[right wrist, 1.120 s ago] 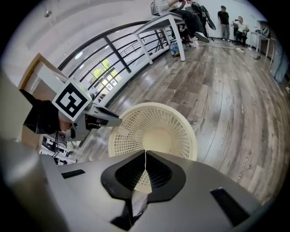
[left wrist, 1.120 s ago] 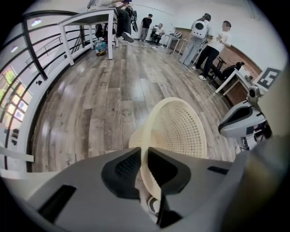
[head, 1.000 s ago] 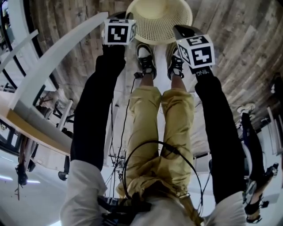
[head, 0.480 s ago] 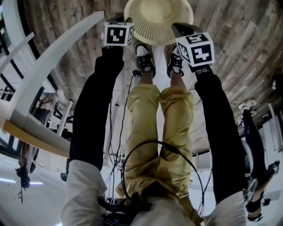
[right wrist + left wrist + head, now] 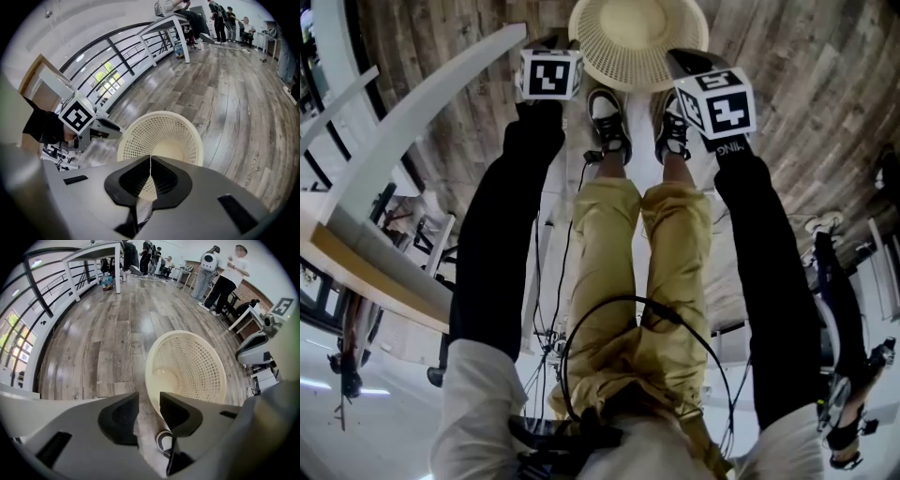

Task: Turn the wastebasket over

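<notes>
The cream lattice wastebasket [image 5: 639, 42] stands upright on the wood floor just past the person's shoes, mouth up. My left gripper [image 5: 549, 49] hangs beside its left rim. In the left gripper view the wastebasket [image 5: 187, 369] lies right of my left gripper [image 5: 149, 414]. Its jaws are opening, with only floor showing in the gap and the rim passing behind the right pad [image 5: 178, 413]. My right gripper [image 5: 692, 67] hovers at the near right rim. In the right gripper view its jaws [image 5: 150, 176] are shut with nothing between them, over the wastebasket [image 5: 161, 136].
A white table [image 5: 412, 112] runs along the left. The person's two shoes [image 5: 607, 122] stand close against the basket. Several people [image 5: 225, 277] stand at the far end of the room. A black railing [image 5: 122, 61] with windows lines one side.
The left gripper has slid a little away from the basket's left rim. The basket and the right gripper stay where they were.
</notes>
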The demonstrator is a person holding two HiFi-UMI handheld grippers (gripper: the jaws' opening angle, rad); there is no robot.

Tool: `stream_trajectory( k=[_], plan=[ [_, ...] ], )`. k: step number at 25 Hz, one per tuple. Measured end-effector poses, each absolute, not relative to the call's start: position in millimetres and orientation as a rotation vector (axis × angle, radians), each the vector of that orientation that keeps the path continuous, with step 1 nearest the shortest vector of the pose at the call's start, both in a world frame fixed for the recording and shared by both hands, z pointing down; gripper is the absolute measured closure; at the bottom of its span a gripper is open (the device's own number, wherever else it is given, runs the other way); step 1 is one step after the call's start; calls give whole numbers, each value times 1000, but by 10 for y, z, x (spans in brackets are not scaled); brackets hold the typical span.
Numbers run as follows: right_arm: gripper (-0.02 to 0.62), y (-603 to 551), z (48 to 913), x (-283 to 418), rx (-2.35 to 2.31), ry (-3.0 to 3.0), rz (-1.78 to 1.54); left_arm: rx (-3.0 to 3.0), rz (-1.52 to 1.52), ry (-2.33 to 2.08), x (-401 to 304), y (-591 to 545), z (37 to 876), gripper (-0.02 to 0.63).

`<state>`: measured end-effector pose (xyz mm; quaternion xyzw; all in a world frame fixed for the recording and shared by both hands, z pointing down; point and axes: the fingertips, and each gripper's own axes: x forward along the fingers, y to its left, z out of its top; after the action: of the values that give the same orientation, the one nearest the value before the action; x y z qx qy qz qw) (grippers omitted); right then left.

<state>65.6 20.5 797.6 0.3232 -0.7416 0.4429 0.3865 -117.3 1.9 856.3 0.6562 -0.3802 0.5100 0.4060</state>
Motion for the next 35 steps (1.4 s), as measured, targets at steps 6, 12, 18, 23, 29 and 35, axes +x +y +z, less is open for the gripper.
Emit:
stream_trajectory(
  k=[6, 12, 18, 23, 29, 35],
  plan=[
    [574, 392, 7572, 607, 800, -1887, 1106, 1704, 1304, -984, -1217, 152, 8067, 480],
    [574, 436, 6881, 560, 798, -1922, 1058, 1798, 1239, -1034, -1040, 157, 7338, 594],
    [574, 487, 6088, 468, 810, -1980, 1008, 1927, 1186, -1021, -781, 200, 6529, 604],
    [574, 487, 5493, 427, 826, -2031, 971, 1967, 1170, -1024, -683, 205, 5913, 604],
    [574, 636, 4735, 414, 867, -2082, 956, 2014, 1152, -1006, -555, 498, 5194, 604],
    [574, 476, 3956, 501, 1005, -2160, 903, 2033, 1085, -1084, -498, 422, 4422, 604]
  ],
)
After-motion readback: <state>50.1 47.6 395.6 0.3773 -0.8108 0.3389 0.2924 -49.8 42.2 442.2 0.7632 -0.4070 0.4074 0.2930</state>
